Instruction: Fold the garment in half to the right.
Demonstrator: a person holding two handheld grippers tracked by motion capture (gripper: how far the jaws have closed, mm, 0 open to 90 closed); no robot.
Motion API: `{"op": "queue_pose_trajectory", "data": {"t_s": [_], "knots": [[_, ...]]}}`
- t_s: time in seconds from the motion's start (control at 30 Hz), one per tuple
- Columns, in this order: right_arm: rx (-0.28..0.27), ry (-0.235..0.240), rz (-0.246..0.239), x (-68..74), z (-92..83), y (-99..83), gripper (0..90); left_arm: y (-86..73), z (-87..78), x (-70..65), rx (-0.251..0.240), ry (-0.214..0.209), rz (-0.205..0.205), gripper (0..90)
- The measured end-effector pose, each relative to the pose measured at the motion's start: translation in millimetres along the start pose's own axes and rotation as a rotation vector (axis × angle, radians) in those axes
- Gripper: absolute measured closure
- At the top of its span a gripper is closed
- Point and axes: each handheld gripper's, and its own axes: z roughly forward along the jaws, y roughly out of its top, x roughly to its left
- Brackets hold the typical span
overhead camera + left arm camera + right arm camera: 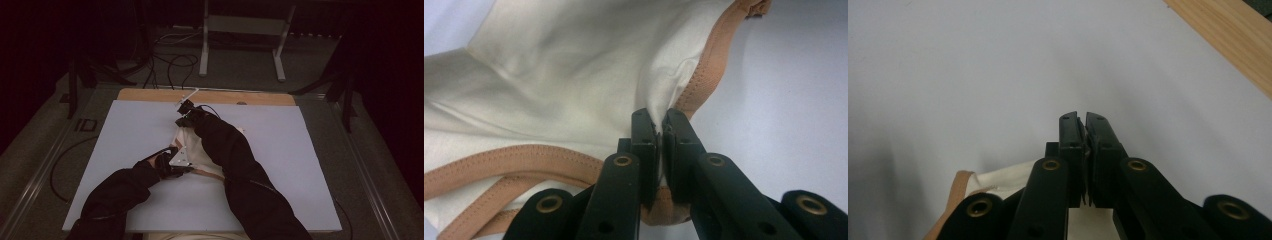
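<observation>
A cream cloth [192,142] with tan trim [514,157] lies bunched at the middle of the white board [125,150]. My left gripper [172,149] is at its near-left side. In the left gripper view that gripper [660,122] is shut on a fold of the cloth [574,65] right beside the trim. My right gripper [180,121] is at the cloth's far end, and the sleeve covers much of the fabric. In the right gripper view my right gripper [1082,120] is shut, with cream cloth [1008,177] gathered under and between the jaws, over bare board.
The board rests on a wooden tabletop whose far edge [150,95] shows as a strip [1233,40]. Beyond the table, a metal stand [205,50] and loose cables [170,65] are on the carpet. Bare board lies left and right of the cloth.
</observation>
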Motion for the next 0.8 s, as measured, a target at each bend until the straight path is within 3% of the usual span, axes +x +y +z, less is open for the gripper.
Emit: {"op": "queue_pose_trajectory", "data": {"t_s": [0.8], "knots": [[-0.049,-0.017,0.023,-10.1,-34.5,-8.8,87.6,24.5,-8.8,1.0,0.039,-0.005,0.079,85.8]]}}
